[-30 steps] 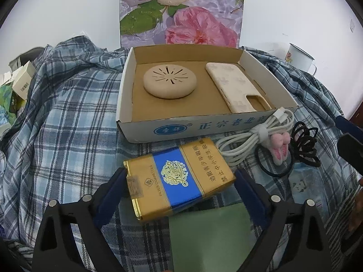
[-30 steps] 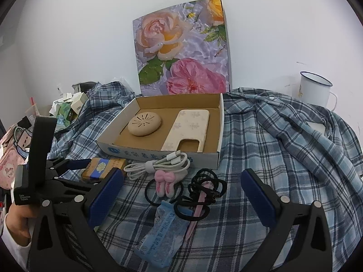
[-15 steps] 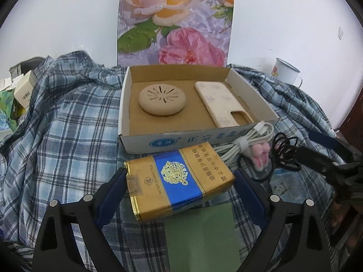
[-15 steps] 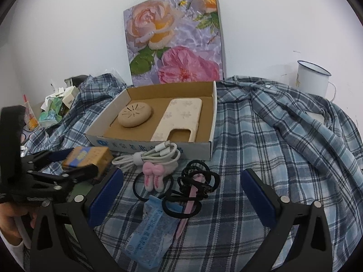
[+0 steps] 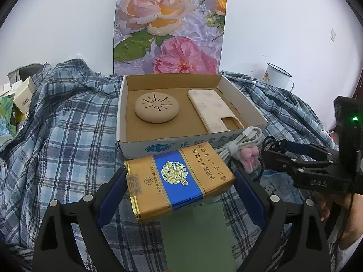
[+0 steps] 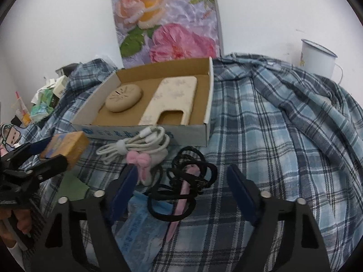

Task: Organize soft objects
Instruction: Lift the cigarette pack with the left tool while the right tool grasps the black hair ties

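My left gripper (image 5: 179,179) is shut on a gold and blue cigarette pack (image 5: 179,176) and holds it just in front of the open cardboard box (image 5: 158,146). The box holds a round beige pad (image 5: 156,110) and a cream phone case (image 5: 215,111). My right gripper (image 6: 181,183) is open, low over black hair ties (image 6: 190,181) and a pink pen (image 6: 181,201). A coiled white cable (image 6: 136,145) and a pink bow hair tie (image 6: 139,162) lie by the box front. The held pack also shows in the right wrist view (image 6: 65,147).
A blue plastic packet (image 6: 140,226) lies under the right gripper. A green sheet (image 5: 197,235) lies under the left gripper. A plaid shirt (image 6: 283,136) covers the surface. A floral board (image 5: 170,29) and a white mug (image 6: 317,59) stand behind. Small boxes (image 5: 20,95) clutter the left.
The left gripper has risen and drawn back slightly with the pack. The right gripper has moved forward and down over the hair ties.
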Demonstrator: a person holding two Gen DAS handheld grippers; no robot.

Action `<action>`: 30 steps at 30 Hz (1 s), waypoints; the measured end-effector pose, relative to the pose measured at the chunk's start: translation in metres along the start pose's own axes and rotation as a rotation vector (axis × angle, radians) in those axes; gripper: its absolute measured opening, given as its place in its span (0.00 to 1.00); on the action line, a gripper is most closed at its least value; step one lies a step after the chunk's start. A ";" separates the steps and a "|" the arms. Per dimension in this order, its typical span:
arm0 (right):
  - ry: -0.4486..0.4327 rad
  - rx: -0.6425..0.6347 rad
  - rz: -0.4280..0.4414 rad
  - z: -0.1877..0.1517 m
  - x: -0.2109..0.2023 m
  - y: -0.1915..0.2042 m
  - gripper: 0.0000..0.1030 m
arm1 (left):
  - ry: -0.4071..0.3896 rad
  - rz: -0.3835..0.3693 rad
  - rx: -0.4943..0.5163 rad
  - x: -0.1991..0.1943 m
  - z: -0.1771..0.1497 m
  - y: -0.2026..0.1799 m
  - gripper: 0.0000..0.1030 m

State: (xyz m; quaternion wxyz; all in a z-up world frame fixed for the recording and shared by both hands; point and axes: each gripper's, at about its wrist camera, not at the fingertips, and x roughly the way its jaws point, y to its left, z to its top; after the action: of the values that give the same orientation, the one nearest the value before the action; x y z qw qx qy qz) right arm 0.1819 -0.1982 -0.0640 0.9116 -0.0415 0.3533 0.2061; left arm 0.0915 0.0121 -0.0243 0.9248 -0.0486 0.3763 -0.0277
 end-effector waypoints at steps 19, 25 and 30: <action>-0.003 -0.033 -0.010 0.000 -0.003 0.006 0.16 | -0.008 -0.014 -0.018 -0.004 0.001 0.003 0.91; -0.066 -0.060 -0.041 0.000 -0.016 0.012 0.13 | -0.019 -0.010 -0.020 -0.008 0.001 0.005 0.91; -0.102 -0.083 -0.057 0.001 -0.022 0.015 0.13 | -0.027 -0.009 -0.019 -0.009 0.001 0.006 0.91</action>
State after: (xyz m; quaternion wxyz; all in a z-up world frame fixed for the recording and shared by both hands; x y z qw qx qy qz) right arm 0.1621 -0.1922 -0.0476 0.9315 -0.0787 0.2961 0.1962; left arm 0.0859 0.0188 -0.0178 0.9292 -0.0593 0.3637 -0.0277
